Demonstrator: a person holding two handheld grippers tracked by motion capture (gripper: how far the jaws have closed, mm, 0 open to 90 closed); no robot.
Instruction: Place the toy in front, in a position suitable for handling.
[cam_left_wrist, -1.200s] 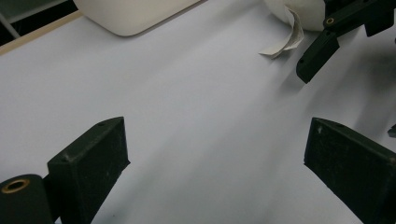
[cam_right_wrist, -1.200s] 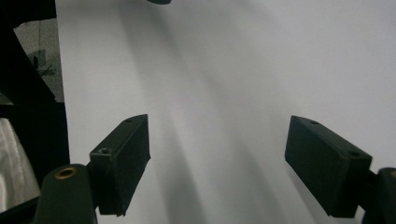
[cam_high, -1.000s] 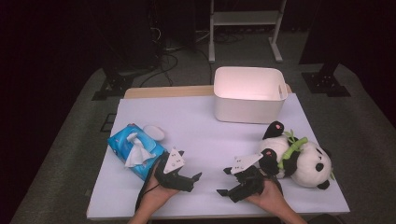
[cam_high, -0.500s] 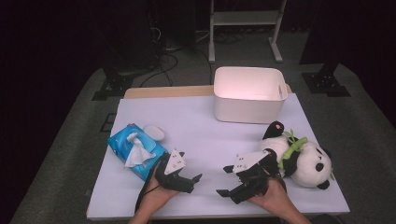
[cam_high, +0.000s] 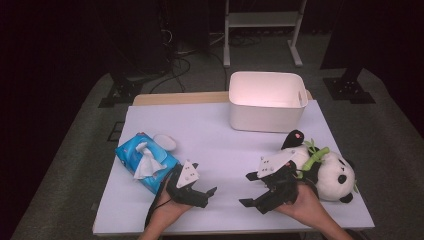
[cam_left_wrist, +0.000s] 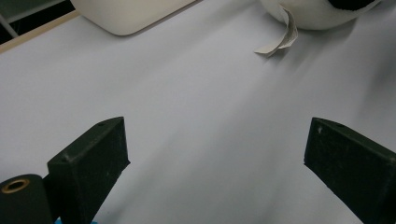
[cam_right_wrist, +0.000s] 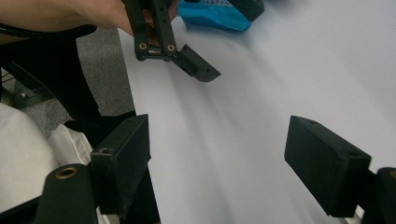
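A person sits at a table (cam_high: 220, 135) covered in pale lavender-white, seen from above, with a black two-jaw gripper in each hand near the front edge.

The left gripper (cam_high: 209, 195) rests low over the table at front centre-left, with a grey three-cornered plate on top. In the left gripper view its jaws stand wide apart with only bare tabletop between them; they hold nothing. Just beside it, to its left, lies a blue tissue pack (cam_high: 146, 162) with a white tissue sticking up from its slot. A small white oval dish (cam_high: 164, 142) sits just behind the pack.

The right gripper (cam_high: 248, 191) hovers at front centre-right, pointing towards the left one. Its jaws are also spread wide and empty (the right gripper view shows open tabletop between them, and the left gripper's jaw farther off). The right hand (cam_high: 302, 199) holding it lies just beside a plush panda (cam_high: 331, 172), touching or nearly touching it.

The panda lies on its side near the table's right edge, black and white, with a green bamboo sprig. Its white fabric tag (cam_left_wrist: 280, 35) trails onto the table.

A white rectangular bin (cam_high: 267, 102) stands upright at the back right of the table, well apart from both grippers.
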